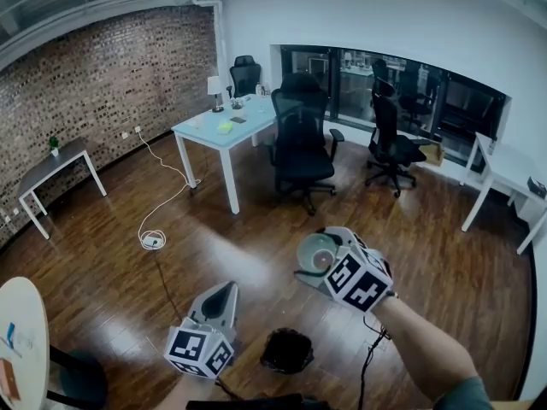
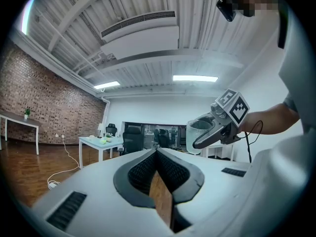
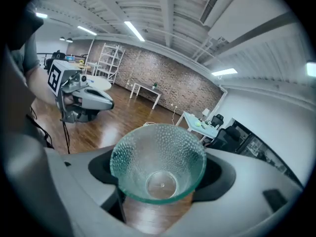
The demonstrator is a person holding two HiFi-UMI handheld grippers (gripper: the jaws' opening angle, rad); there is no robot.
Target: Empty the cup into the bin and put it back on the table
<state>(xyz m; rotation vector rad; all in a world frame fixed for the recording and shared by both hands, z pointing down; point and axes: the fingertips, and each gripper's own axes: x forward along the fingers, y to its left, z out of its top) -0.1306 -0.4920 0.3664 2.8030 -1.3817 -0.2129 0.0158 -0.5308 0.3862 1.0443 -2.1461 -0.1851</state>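
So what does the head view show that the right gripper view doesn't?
Only the head view shows the black bin on the floor. Only the right gripper view looks down into the glass cup, which appears empty. Both show the glass cup in the right claw, the left claw and the light-blue table.

We count: one cup [image 1: 321,250], one bin [image 1: 286,351], two grippers [image 1: 224,292] [image 1: 313,255], four tables [image 1: 224,135] [image 1: 53,166] [image 1: 506,164] [image 1: 20,314], at least three office chairs [image 1: 245,71] [image 1: 301,139] [image 1: 391,140], one lamp [image 1: 214,85], one plant [image 1: 54,143].
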